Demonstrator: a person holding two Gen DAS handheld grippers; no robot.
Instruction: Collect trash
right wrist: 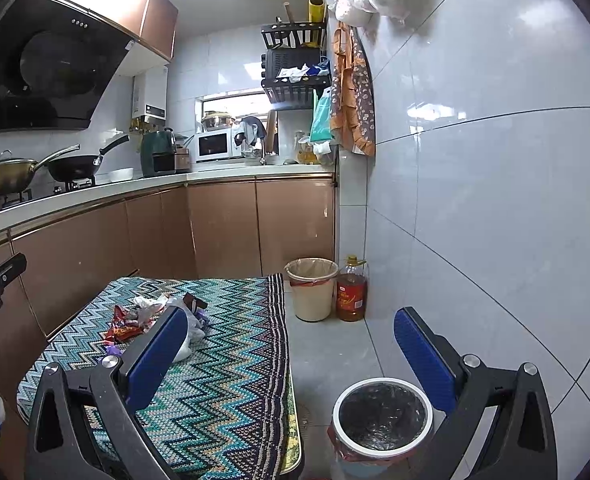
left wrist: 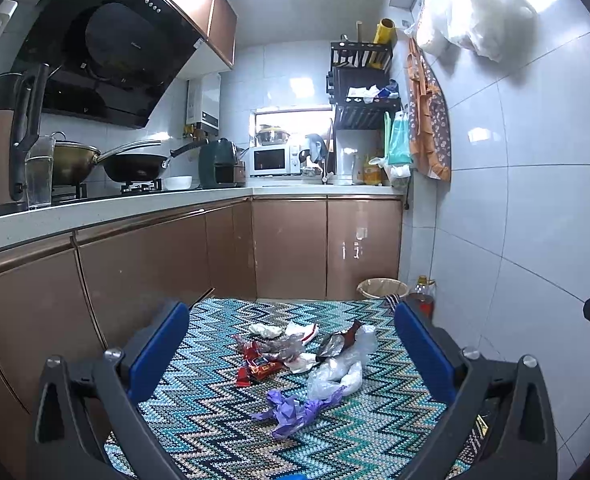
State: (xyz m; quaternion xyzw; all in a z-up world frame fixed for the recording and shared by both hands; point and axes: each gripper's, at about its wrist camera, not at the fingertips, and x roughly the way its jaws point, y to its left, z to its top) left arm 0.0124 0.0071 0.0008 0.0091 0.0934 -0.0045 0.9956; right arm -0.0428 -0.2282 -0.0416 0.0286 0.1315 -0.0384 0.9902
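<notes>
A small table stands beside the long kitchen counter. A heap of trash lies on the tabletop, nearer its far edge and the counter side. Off the table's near right corner, a bin sits on the floor. Past the far right corner stands another bin, with a bottle just to its right, against the wall.
</notes>
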